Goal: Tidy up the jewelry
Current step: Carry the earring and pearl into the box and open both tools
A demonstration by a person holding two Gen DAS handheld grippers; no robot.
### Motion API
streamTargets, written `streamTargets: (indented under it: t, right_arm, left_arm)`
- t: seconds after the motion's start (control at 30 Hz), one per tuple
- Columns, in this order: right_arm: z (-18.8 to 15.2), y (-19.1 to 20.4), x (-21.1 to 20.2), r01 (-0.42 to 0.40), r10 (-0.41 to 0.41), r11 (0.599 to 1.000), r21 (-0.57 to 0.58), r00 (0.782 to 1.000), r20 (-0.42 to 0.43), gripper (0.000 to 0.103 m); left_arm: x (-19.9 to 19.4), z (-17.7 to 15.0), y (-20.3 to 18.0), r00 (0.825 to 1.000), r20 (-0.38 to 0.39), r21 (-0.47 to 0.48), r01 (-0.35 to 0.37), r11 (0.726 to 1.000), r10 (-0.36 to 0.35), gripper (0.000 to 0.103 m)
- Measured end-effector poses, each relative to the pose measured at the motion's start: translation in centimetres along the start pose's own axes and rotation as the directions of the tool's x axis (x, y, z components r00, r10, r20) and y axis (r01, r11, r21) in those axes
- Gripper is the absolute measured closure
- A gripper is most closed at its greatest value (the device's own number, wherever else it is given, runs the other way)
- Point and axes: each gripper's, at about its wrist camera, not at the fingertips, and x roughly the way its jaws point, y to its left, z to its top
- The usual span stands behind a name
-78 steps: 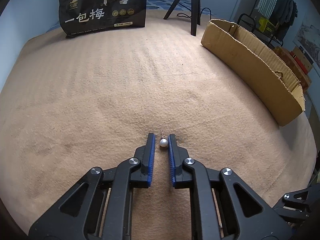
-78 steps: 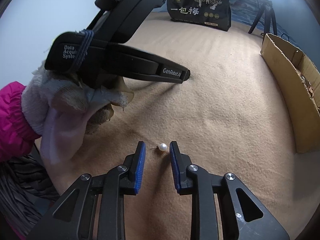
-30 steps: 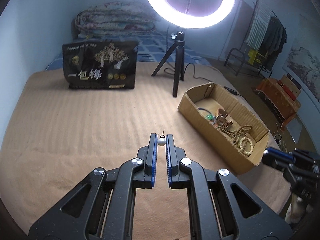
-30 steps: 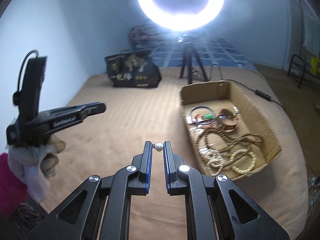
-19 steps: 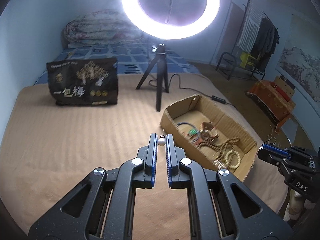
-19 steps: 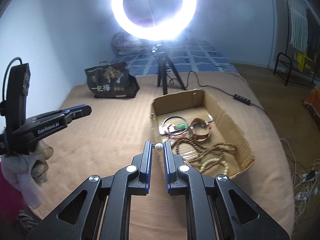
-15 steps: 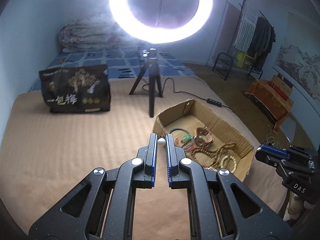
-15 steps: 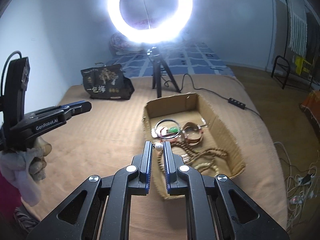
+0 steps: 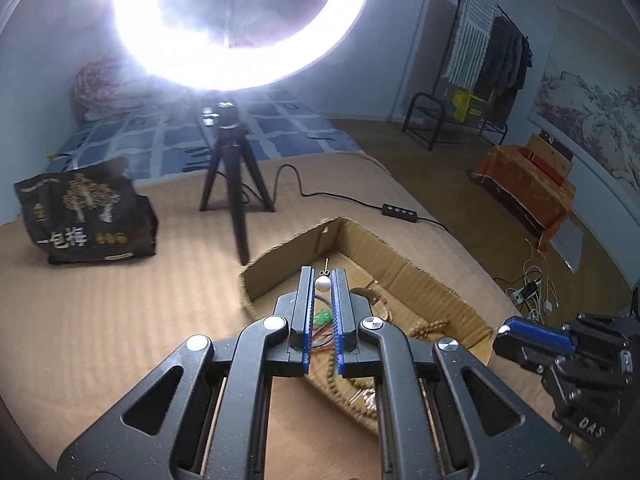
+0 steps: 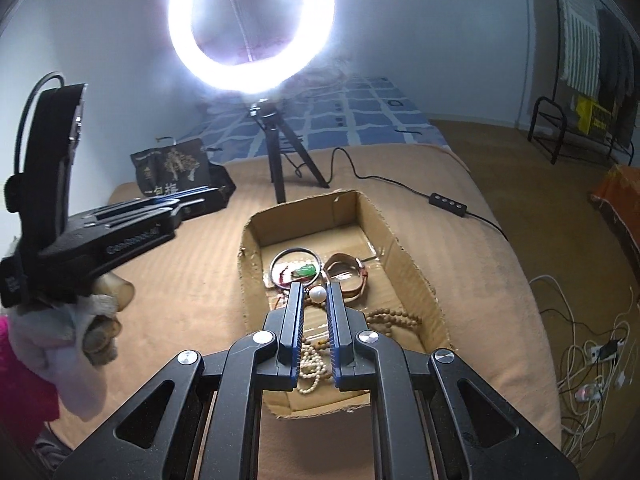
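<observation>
Left to right: the left claw (image 9: 323, 284) has its two blue-lined jaws closed to a narrow gap on a pearl earring (image 9: 323, 283), the pearl pinched near the tips with its thin post (image 9: 327, 265) pointing forward — a tip grip that suits so small an object and leaves it free to fall when the jaws part. It hangs above the near left corner of the cardboard box (image 9: 424, 276), which rests on the tan blanket (image 9: 120, 320) of the bed. The right claw (image 10: 317, 295), jaws likewise drawn close, holds a second pearl earring (image 10: 318, 294) at its tips, directly over the box interior, above a thin bangle with a green charm (image 10: 295, 267), a leather-strap watch (image 10: 347, 270) and strands of wooden beads (image 10: 394, 316) already collected there. Both earrings are thus airborne and clamped, not yet in the box; the likely next step is to lower and part the jaws over bare cardboard, since a small pearl could be lost among the beads. A ring light on a tripod (image 10: 276, 168) stands behind the box, with a black printed bag (image 9: 84, 220) to its left — both outside the task.
</observation>
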Motion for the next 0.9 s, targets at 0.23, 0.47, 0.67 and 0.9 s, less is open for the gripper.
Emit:
streamTargets:
  t: [0.23, 0.47, 0.67, 0.9]
  right_arm:
    - [0.0, -0.7, 1.3, 0.016, -0.016, 1.000, 0.021, 0.999, -0.034, 0.094]
    - [-0.2, -1.1, 2.7, 0.027, -0.025, 0.999, 0.031, 0.997, -0.070, 0.093]
    - [-0.1, -0.8, 2.9, 0.033, -0.030, 0.999, 0.034, 0.997, -0.073, 0.093]
    - [-0.2, -0.5, 3.0, 0.049, -0.047, 0.998, 0.030, 0.997, -0.068, 0.093]
  left_arm:
    - [2.8, 0.1, -1.1, 1.000, -0.030, 0.009, -0.002, 1.000, 0.003, 0.096]
    - [4.2, 0.2, -1.1, 0.998, -0.061, -0.007, 0.002, 1.000, -0.003, 0.096]
    - [4.4, 0.4, -1.1, 0.998, -0.061, -0.006, 0.001, 1.000, -0.001, 0.096]
    - [4.3, 0.5, -1.2, 0.998, -0.058, 0.007, -0.012, 1.000, 0.012, 0.096]
